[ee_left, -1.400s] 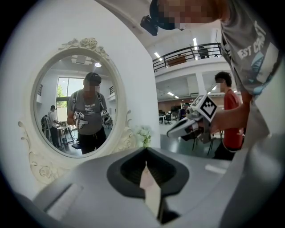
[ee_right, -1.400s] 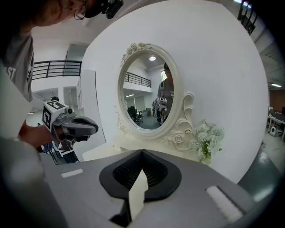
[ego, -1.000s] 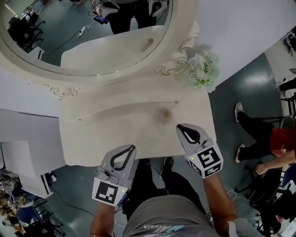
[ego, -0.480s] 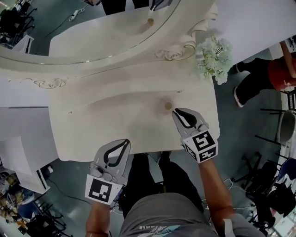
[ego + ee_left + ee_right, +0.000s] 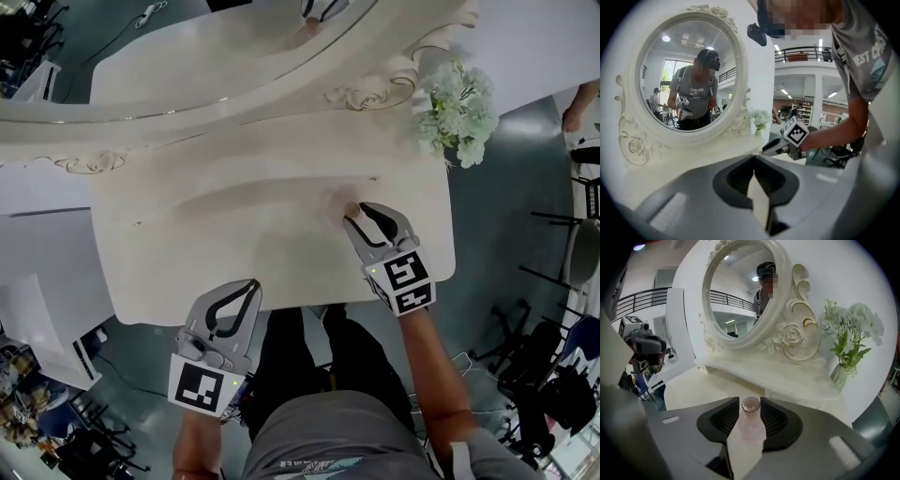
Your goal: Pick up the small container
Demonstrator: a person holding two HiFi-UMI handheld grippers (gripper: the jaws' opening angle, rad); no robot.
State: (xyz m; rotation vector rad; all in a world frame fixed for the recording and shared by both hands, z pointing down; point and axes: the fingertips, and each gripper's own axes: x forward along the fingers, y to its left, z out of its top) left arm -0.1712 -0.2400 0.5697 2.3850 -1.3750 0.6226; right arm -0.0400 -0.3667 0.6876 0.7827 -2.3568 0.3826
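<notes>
The small container (image 5: 351, 209), a pale pink bottle with a round cap, stands on the cream dressing table (image 5: 234, 244) right of centre. My right gripper (image 5: 359, 214) reaches over the table's front edge; its jaws are opening, with the bottle at their tips. In the right gripper view the container (image 5: 751, 420) stands upright between the dark pads (image 5: 776, 418) of the right gripper (image 5: 750, 404), and I see no squeeze on it. My left gripper (image 5: 255, 283) hangs off the front edge, shut and empty, its jaws meeting in the left gripper view (image 5: 753, 159).
An oval mirror (image 5: 187, 56) in an ornate cream frame stands along the table's back. A vase of white flowers (image 5: 459, 103) sits at the back right corner. Grey floor lies beyond the table's right and front edges.
My right gripper moved forward from the table's front edge to the container, and its jaws parted around it. The left gripper stayed by the front edge.
</notes>
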